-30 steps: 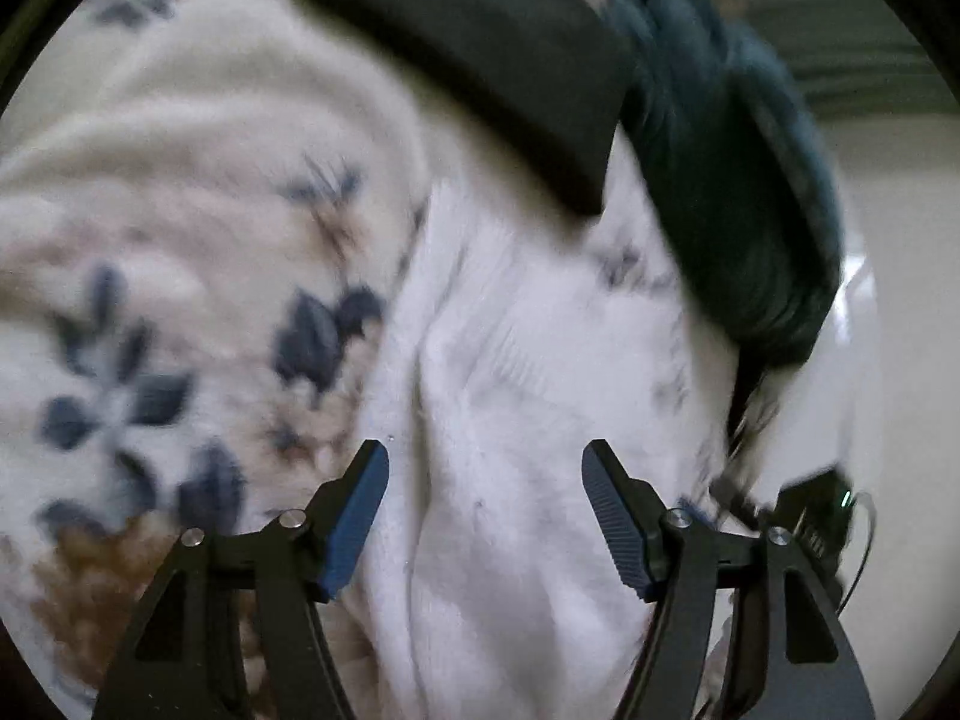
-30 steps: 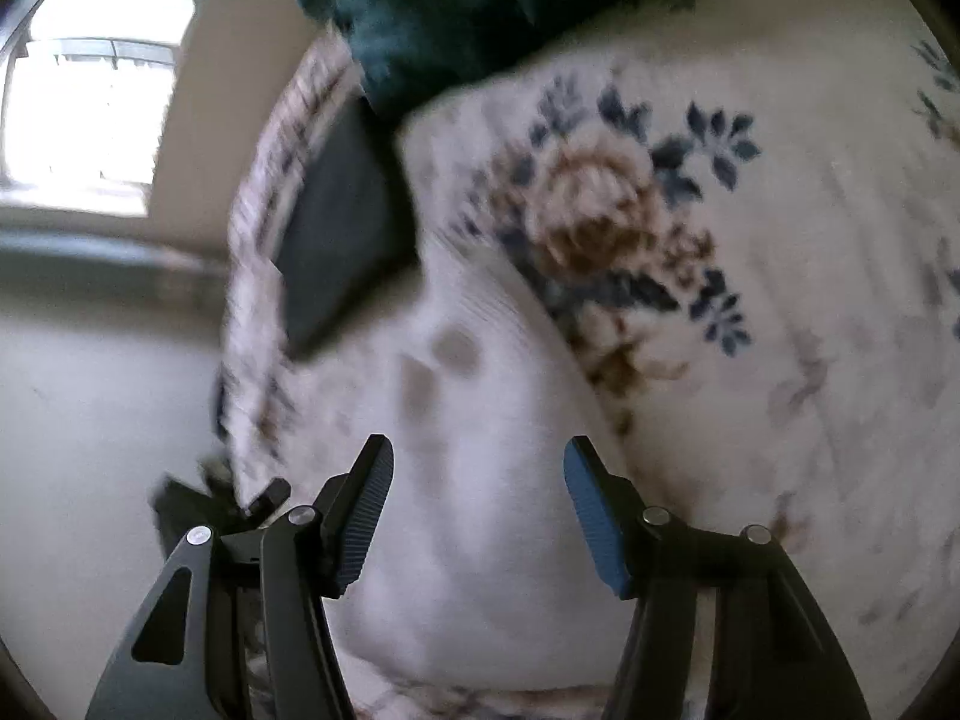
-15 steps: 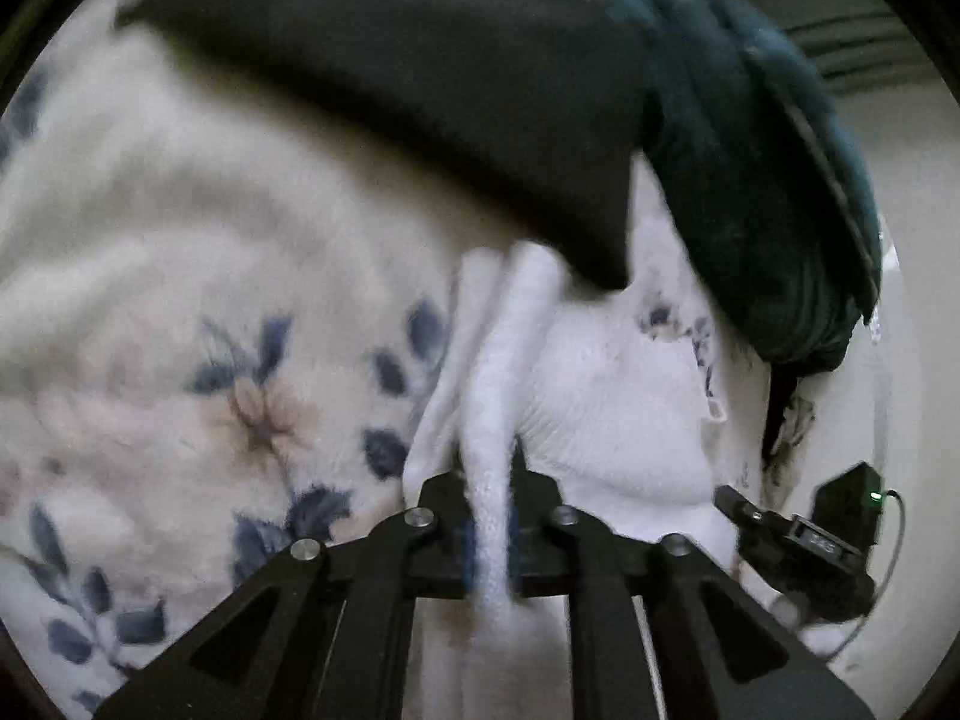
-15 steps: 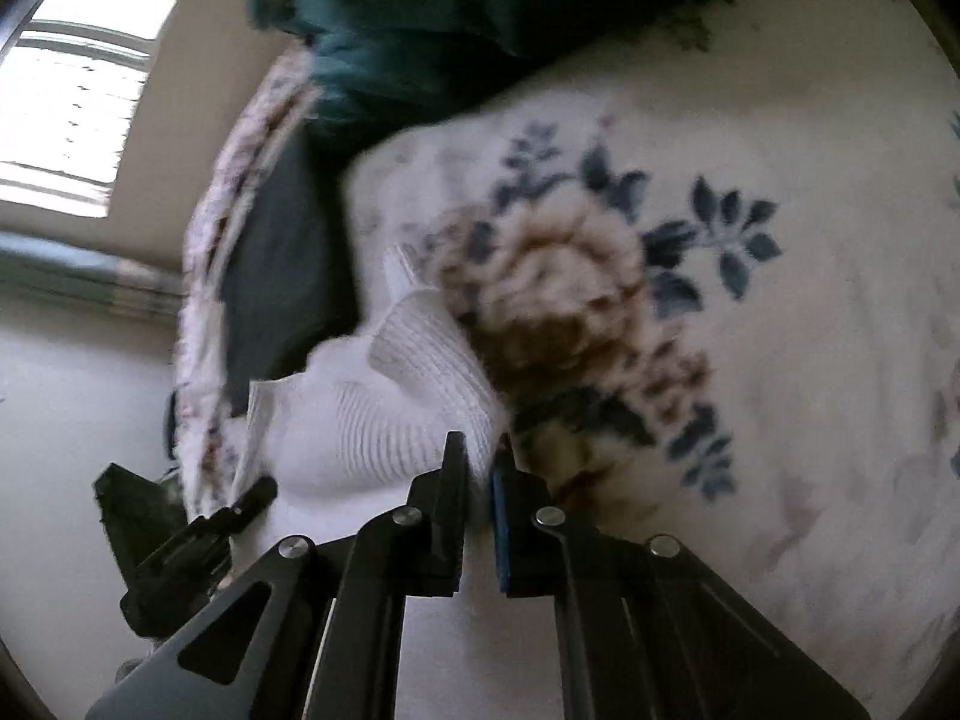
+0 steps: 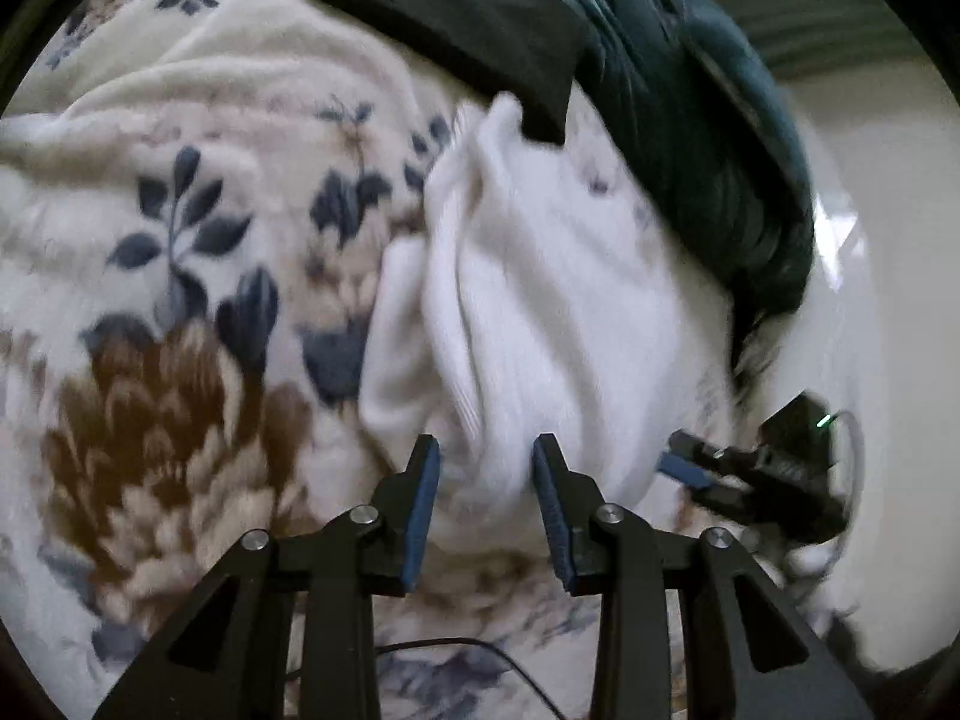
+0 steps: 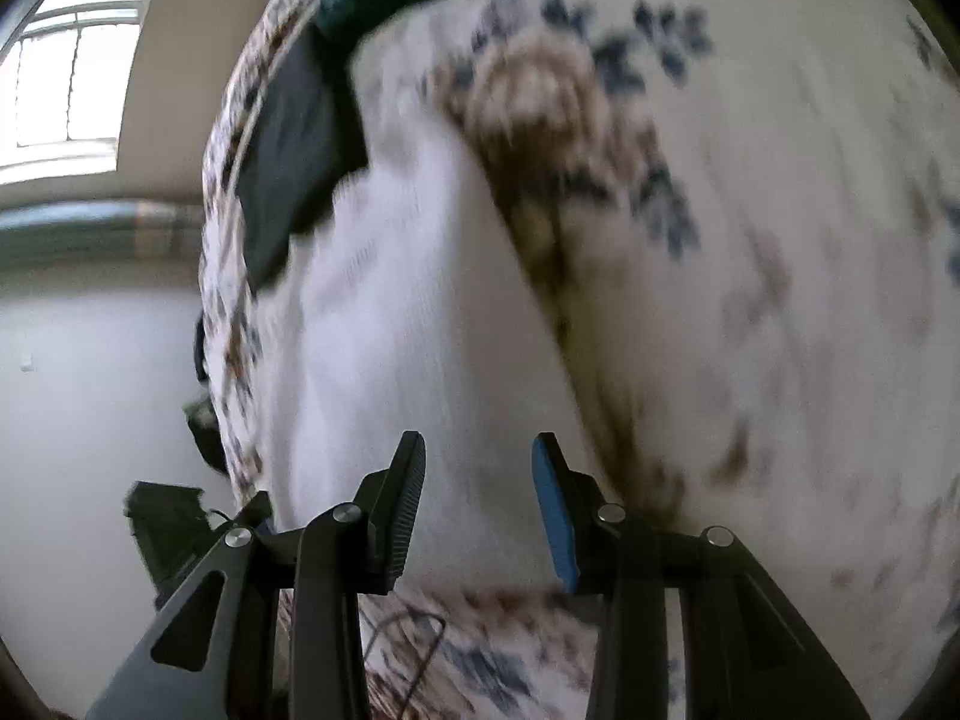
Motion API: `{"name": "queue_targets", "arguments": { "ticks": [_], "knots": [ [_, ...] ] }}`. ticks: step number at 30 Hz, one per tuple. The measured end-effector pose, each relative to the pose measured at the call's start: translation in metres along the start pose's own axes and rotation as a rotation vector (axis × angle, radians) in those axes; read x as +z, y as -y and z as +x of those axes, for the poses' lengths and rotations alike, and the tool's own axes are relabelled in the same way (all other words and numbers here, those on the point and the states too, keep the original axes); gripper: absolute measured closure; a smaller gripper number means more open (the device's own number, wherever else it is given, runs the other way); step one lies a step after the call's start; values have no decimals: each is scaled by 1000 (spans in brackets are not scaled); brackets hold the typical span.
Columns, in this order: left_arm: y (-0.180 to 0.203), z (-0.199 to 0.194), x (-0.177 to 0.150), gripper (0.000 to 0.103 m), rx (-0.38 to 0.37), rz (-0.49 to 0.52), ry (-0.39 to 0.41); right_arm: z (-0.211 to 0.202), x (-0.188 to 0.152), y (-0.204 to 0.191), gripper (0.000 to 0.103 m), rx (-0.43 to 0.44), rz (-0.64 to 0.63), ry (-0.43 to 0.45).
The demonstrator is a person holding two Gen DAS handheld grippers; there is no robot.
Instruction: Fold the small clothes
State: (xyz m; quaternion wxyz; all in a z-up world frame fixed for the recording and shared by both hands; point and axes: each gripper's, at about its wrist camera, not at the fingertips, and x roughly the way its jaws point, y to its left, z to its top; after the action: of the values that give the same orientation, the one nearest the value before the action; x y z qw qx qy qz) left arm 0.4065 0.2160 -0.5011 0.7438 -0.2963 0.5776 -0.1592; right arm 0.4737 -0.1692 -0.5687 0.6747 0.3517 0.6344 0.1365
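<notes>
Releasing a fold, by the look of it. Small white knit garment point(image 5: 540, 312) lying bunched on the floral fleece blanket point(image 5: 180, 312) of a bed, far end touching a black cloth point(image 5: 456, 18), dark teal fabric point(image 5: 708, 138) heaped just beyond. Same garment point(image 6: 396, 324) in the right wrist view, spread in a pale blurred band down the blanket point(image 6: 750, 240) near the bed's edge, black cloth point(image 6: 294, 162) at its far end.

Left gripper point(image 5: 485, 468) with jaws apart and opening, near edge of the garment between them, pads seemingly clear of the knit. Right gripper point(image 6: 477, 468) likewise, jaws apart and opening, white fabric under and between them but not pinched. Both views motion-smeared, so exact contact hard to confirm. Right gripper point(image 5: 750, 474) also visible low at the right of the left wrist view.

Judged stage: one fold laid down, garment still lumpy with a raised ridge along its left side, not yet a neat packet.

Next move, probably: lifting both grippers clear without dragging the knit, then picking a fresh pair of grip points, likely the ridged side or the near edge, for smoothing or a second fold. Care needed against pinching blanket pile along with the garment.
</notes>
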Motion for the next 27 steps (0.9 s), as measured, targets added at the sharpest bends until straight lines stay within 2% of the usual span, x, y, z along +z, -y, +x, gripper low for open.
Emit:
{"name": "queue_targets", "arguments": {
  "ticks": [1, 3, 4, 5, 6, 7, 10, 11, 13, 17, 18, 20, 22, 24, 25, 26, 27],
  "knots": [
    [2, 2, -4, 74, 15, 19, 10, 5, -10, 2, 64, -4, -3, -14],
    [9, 6, -11, 88, 58, 68, 55, 16, -21, 5, 64, -6, 5, -30],
    [12, 4, -13, 91, 72, 83, 73, 19, -25, 7, 64, 2, 18, -24],
    [13, 0, -14, 93, 82, 89, 89, 19, -27, 9, 68, 12, 30, -9],
    [12, -4, -15, 94, 86, 94, 100, 19, -27, 9, 82, 10, 33, 12],
    [11, -9, -16, 95, 100, 101, 106, 18, -26, 8, 100, 0, 30, 31],
    [1, -14, -10, 95, 153, 141, 94, 2, -24, 3, 101, -84, -3, 94],
    [-7, -11, -8, 96, 196, 153, 81, -4, -23, 3, 101, -119, -10, 115],
    [-17, -7, -11, 96, 192, 163, 35, -7, -20, 8, 101, -124, -1, 94],
    [-27, -5, -21, 95, 201, 167, -17, -4, -25, -1, 102, -210, -68, 81],
    [-31, -3, -23, 95, 182, 146, -46, -5, -26, 1, 101, -225, -60, 89],
    [-37, -7, -25, 91, 140, 104, -73, -4, -25, 8, 101, -165, -37, 52],
    [-33, -20, -22, 78, 137, 83, -66, -1, -24, 5, 100, -101, -32, 14],
    [-30, -39, -8, 77, 119, 44, -3, -8, -21, 1, 86, -116, -47, 18],
    [-30, -47, -2, 74, 114, 32, 23, -14, -17, -2, 75, -121, -58, 26],
    [-24, -48, 13, 66, 106, 30, 50, -21, -12, -7, 65, -116, -73, 49],
    [-18, -44, 25, 59, 102, 40, 63, -26, -7, -12, 63, -113, -91, 74]
  ]
}}
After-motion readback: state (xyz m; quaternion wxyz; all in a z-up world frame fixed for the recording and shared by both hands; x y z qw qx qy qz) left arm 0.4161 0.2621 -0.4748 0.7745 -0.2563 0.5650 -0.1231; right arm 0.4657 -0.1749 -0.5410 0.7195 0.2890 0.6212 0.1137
